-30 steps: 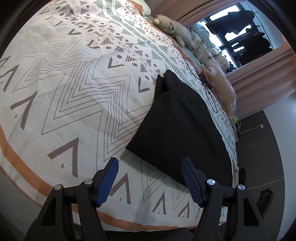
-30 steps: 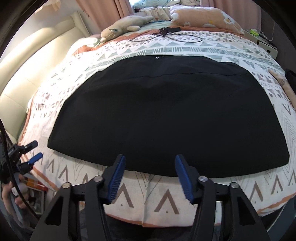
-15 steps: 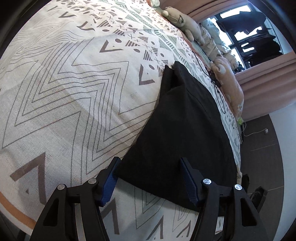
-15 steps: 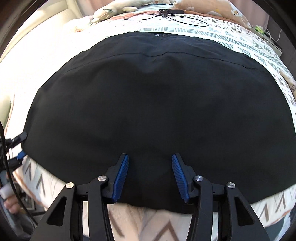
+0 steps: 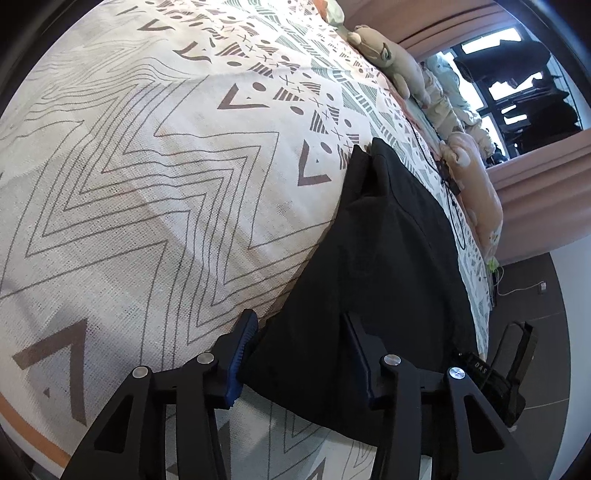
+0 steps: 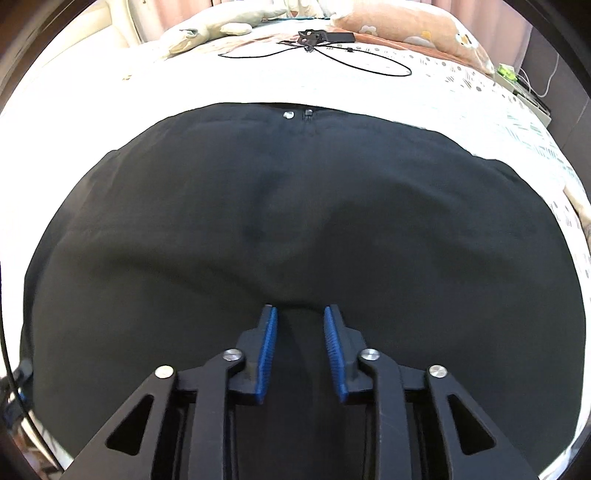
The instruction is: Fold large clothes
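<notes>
A large black garment lies flat on the patterned bedspread. In the right wrist view the black garment fills the frame, with a metal button at its far edge. My left gripper straddles the garment's near left corner. Its jaws are closing, and the cloth lies between them with a wide gap still showing. My right gripper is pressed down on the garment near its front edge. Its jaws are closing too, and a ridge of puckered cloth rises at the tips.
Plush toys and a peach pillow line the far side of the bed. A black cable with a small device lies just beyond the garment. Dark floor shows past the bed's right edge.
Both grippers came down onto the garment and narrowed. The left slid onto the near corner. The right moved forward from the bedspread onto the cloth, which now wrinkles at its tips.
</notes>
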The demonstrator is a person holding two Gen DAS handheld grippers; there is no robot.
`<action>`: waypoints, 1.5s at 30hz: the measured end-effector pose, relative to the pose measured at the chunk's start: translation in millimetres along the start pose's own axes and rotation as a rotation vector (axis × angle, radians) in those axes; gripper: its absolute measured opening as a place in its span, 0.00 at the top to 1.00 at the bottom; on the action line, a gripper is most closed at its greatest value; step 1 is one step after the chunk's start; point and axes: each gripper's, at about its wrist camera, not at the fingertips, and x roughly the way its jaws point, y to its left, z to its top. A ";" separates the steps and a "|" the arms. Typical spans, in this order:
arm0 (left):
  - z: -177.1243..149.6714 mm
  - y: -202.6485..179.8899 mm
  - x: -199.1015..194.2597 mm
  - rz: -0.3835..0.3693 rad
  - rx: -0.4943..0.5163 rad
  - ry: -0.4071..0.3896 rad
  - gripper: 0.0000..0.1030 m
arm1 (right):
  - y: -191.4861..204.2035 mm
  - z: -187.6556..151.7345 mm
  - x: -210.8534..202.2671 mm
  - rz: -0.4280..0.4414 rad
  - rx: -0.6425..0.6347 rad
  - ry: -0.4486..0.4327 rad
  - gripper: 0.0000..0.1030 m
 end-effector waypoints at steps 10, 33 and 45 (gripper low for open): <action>-3.6 -3.8 1.8 0.024 0.001 -0.014 0.56 | -2.1 52.5 24.8 -0.018 0.009 0.016 0.76; 5.0 -38.3 -26.4 0.005 0.049 -0.023 0.85 | -56.5 -11.9 -111.0 0.234 0.111 -0.188 0.37; 8.8 -105.7 -68.4 -0.150 0.144 -0.064 0.90 | -57.3 -74.0 -133.1 0.319 0.156 -0.164 0.45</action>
